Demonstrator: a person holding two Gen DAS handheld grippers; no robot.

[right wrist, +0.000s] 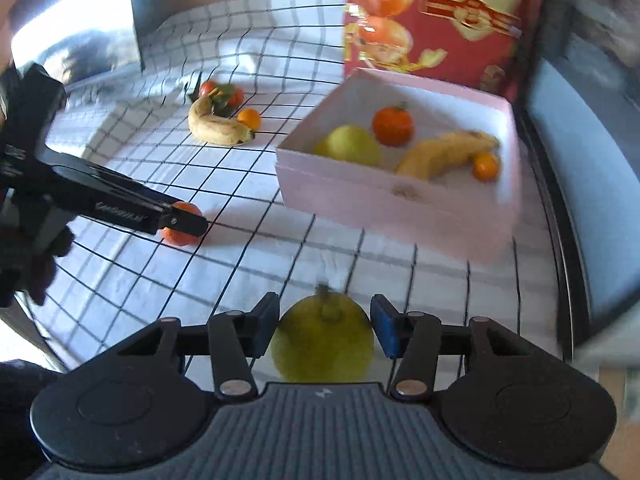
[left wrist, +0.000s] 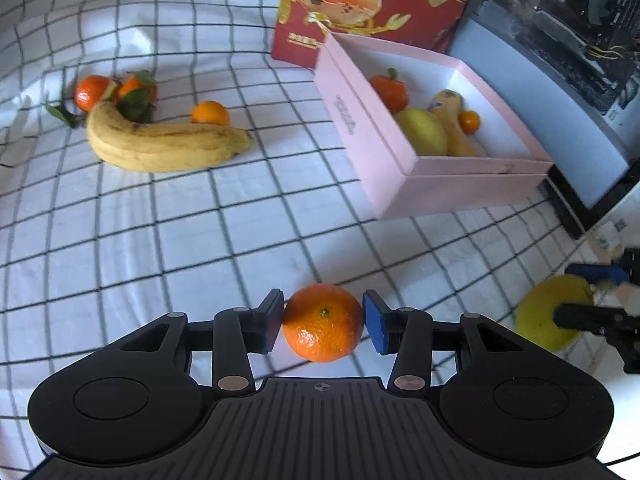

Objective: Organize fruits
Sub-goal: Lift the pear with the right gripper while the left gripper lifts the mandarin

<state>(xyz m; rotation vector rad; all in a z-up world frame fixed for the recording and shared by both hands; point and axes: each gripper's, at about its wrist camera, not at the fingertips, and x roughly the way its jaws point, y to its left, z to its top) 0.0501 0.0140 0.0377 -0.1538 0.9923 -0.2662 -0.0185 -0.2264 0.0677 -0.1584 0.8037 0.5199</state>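
My left gripper [left wrist: 323,322] is shut on a tangerine [left wrist: 322,322], held just above the checked cloth; it also shows in the right wrist view [right wrist: 180,222]. My right gripper [right wrist: 325,330] is shut on a yellow-green pear [right wrist: 322,344], seen from the left wrist view [left wrist: 548,322] at the far right. A pink box [left wrist: 404,184] [right wrist: 380,200] holds a tangerine [right wrist: 393,125], a pear [right wrist: 352,146], a banana [right wrist: 444,152] and a small orange fruit [right wrist: 486,167]. On the cloth lie a banana [left wrist: 160,144], two leafy tangerines [left wrist: 114,90] and a small orange [left wrist: 211,113].
A red fruit carton [left wrist: 372,8] [right wrist: 440,16] stands behind the pink box. A dark computer case [left wrist: 568,40] with a pale panel stands to the right of the box. The checked cloth [left wrist: 160,240] covers the table.
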